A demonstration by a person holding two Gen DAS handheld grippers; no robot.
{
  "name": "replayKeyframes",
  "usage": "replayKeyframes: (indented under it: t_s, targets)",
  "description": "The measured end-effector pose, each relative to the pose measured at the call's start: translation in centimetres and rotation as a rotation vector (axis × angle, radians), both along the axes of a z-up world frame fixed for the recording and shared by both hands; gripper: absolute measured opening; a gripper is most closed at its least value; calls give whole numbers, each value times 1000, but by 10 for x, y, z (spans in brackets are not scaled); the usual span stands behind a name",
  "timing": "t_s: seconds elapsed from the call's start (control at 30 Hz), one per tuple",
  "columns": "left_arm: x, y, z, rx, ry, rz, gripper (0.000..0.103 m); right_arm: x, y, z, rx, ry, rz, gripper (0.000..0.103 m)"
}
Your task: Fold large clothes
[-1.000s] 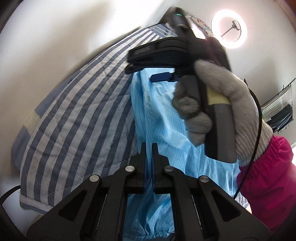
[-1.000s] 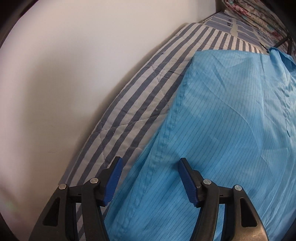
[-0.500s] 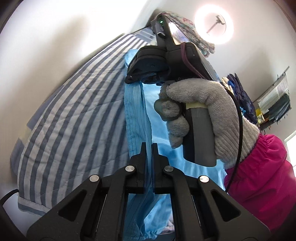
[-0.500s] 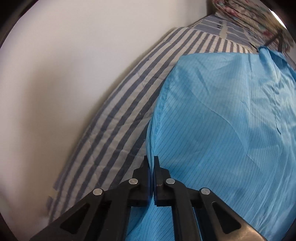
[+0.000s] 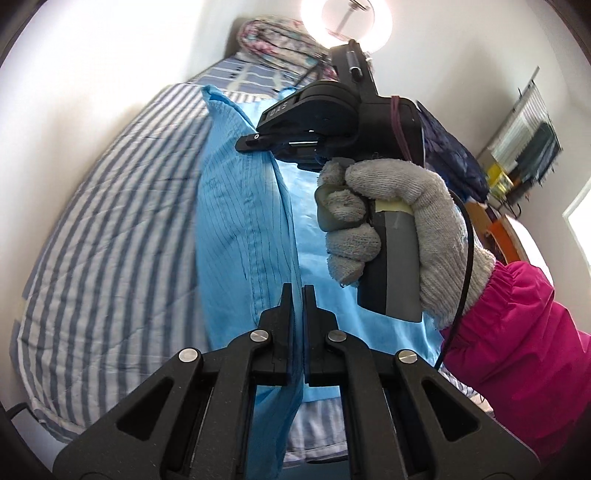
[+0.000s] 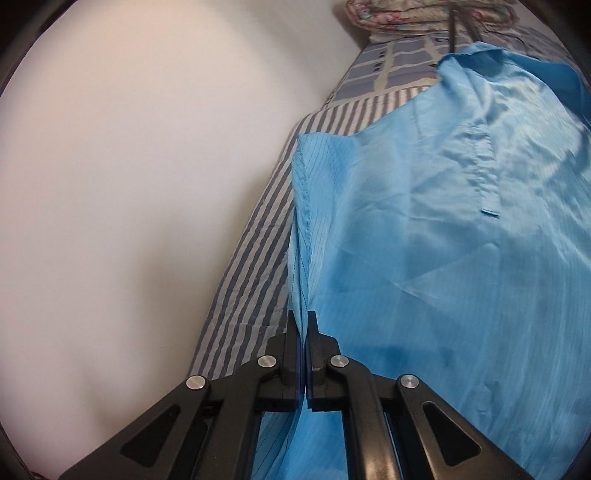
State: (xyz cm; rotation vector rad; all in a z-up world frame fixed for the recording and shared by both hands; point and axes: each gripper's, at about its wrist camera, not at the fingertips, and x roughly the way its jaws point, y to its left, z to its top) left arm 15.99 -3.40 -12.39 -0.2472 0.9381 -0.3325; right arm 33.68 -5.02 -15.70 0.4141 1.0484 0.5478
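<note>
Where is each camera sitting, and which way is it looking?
Left wrist: on the left gripper, looking along its fingers over the blue garment; shows the gloved hand holding the right gripper.
Right wrist: on that gripper, looking along its own fingers at the garment.
Shared: garment, striped bedcover.

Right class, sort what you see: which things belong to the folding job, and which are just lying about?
Job:
- light blue garment
- left tool, shut on it
- right tool, shut on it

Lying about:
- striped bedcover
- floral bundle
- ring light
- dark blue jacket
</note>
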Motion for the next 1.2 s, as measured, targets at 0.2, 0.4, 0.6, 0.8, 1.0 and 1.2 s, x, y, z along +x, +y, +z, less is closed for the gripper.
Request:
replayKeyframes:
  t_s: [0.2,0.4,0.6,0.8,1.0,1.2]
  targets:
    - [2,-45,0,25,10,-76,1,-11,-57,-10,67,17,-93,0]
    - [4,-73,-7,29,55,-159,1,-18,-106,-31,96,74,-180,0]
    - [-8,-85,2,8,67,-247,1,-20,-128,-46,44,99,-198,0]
    - [-12,-43,14,-19,32,-187,1,-23,-135,-55,28,121,-175,3]
    - [6,2,9,-13,47,-40,1,-42,-132,-49,-71,142,-98,32]
    - [17,35,-17,-81,151,39,1,-70,-129,-39,-213,156,-15,31]
